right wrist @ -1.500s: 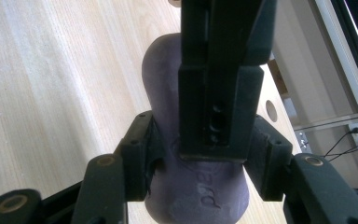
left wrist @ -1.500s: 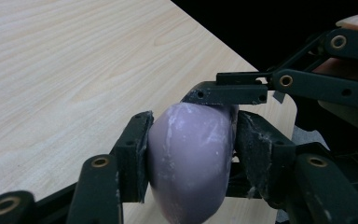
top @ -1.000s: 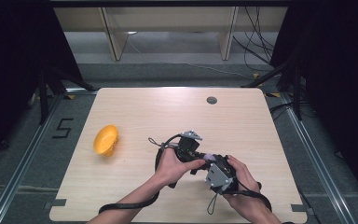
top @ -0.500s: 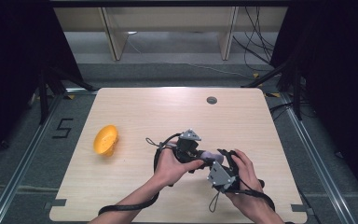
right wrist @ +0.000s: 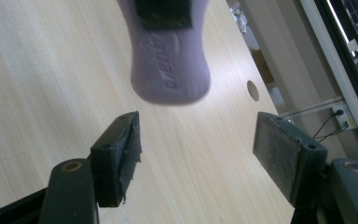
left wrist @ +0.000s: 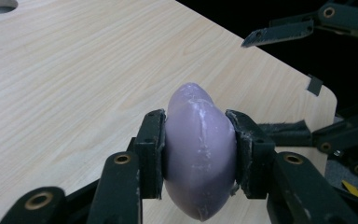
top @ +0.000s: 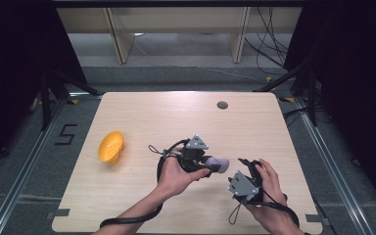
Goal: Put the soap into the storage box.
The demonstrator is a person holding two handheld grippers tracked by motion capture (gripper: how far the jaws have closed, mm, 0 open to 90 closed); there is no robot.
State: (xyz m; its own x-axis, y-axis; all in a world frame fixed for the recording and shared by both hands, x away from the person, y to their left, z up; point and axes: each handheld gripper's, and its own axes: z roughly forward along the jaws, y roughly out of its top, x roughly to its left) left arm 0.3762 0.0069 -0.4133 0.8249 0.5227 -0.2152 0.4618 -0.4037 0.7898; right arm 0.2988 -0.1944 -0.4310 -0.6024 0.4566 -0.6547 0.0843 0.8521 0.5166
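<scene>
Holding a purple soap bar (top: 217,163) at centre frame above the tabletop (top: 142,117), the left hand-held gripper (top: 210,165) faces the right hand-held gripper (top: 247,169). Left gripper view: pads clamp the bar mid-frame. Right gripper view: jaws, just opened wide, empty; the bar hangs at the top. Handover looks complete; next, probably carrying it leftward.

I am looking down at a pale wooden table (top: 142,112) with rounded corners and a round cable hole (top: 222,105) near its far edge. An orange bowl (top: 110,147) is lying tipped on its side near the left edge.
</scene>
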